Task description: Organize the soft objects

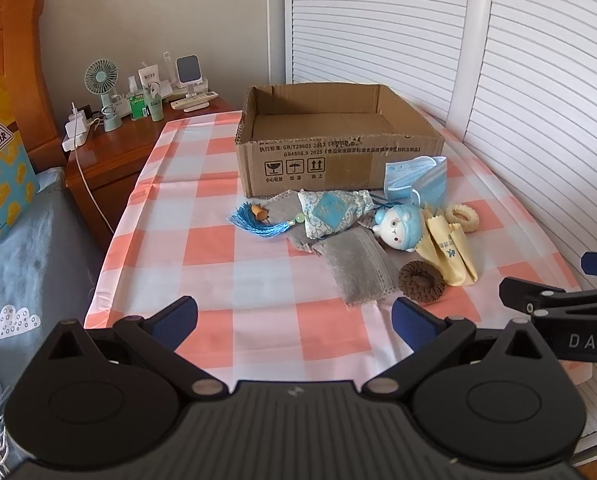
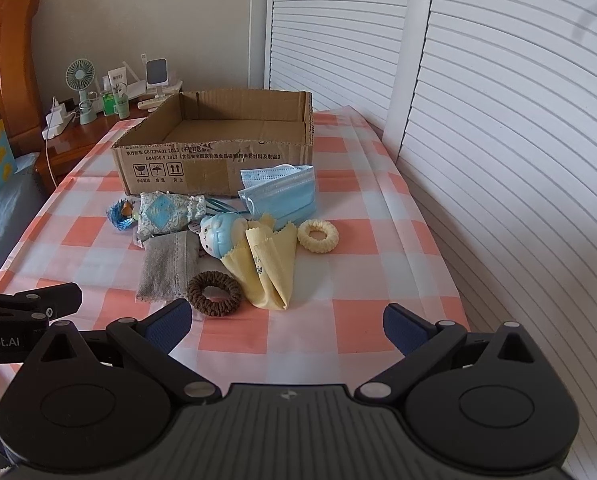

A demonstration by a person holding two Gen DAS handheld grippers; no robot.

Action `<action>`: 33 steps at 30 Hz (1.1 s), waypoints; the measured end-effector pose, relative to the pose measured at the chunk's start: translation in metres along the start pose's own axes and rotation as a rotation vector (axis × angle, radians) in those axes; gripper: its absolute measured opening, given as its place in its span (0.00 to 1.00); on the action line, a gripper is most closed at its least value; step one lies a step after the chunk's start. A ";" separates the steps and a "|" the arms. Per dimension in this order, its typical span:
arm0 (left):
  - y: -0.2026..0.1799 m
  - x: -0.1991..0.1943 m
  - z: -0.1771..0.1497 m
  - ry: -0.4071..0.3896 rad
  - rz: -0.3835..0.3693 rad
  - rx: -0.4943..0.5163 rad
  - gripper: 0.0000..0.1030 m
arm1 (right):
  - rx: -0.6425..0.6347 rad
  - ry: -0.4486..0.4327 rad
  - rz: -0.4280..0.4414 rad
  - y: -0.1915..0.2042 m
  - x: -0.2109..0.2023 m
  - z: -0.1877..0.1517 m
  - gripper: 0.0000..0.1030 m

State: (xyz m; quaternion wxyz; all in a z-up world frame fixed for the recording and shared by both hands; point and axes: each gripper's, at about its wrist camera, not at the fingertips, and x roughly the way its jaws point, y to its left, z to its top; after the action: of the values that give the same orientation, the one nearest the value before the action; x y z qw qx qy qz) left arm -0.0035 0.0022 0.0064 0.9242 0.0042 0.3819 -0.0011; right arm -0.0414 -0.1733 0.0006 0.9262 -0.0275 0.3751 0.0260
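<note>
A pink-checked cloth [image 1: 234, 264] covered the table beside louvred doors [image 2: 498, 120]. Soft things lay before the box [image 1: 340, 138], beside the nightstand [image 1: 138, 148]. Both grippers [image 1: 294, 320] [image 2: 286, 324] hovered, fingers spread, empty.

A dark wooden nightstand [image 1: 110, 156] stands left of the pink-and-white checked tablecloth [image 1: 226, 264]. On the nightstand stand a mint-green desk fan [image 1: 102, 80] and a white charger block [image 1: 74, 134].

Black grippers, blue ribbed fingers [image 1: 176, 322], silver screws.
</note>
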 end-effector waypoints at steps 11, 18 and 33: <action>-0.001 0.000 0.000 0.001 0.001 0.000 0.99 | -0.004 -0.007 0.002 0.001 -0.001 0.000 1.00; -0.001 0.002 0.000 0.004 0.000 -0.001 0.99 | -0.004 -0.009 0.002 0.002 -0.002 0.000 1.00; -0.001 0.002 0.000 0.004 -0.001 0.000 0.99 | -0.010 -0.013 0.009 0.003 -0.003 0.001 1.00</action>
State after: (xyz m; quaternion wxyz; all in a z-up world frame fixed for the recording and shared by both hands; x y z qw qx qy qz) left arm -0.0022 0.0012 0.0045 0.9234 0.0041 0.3838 -0.0018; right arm -0.0431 -0.1700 0.0034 0.9283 -0.0305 0.3691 0.0323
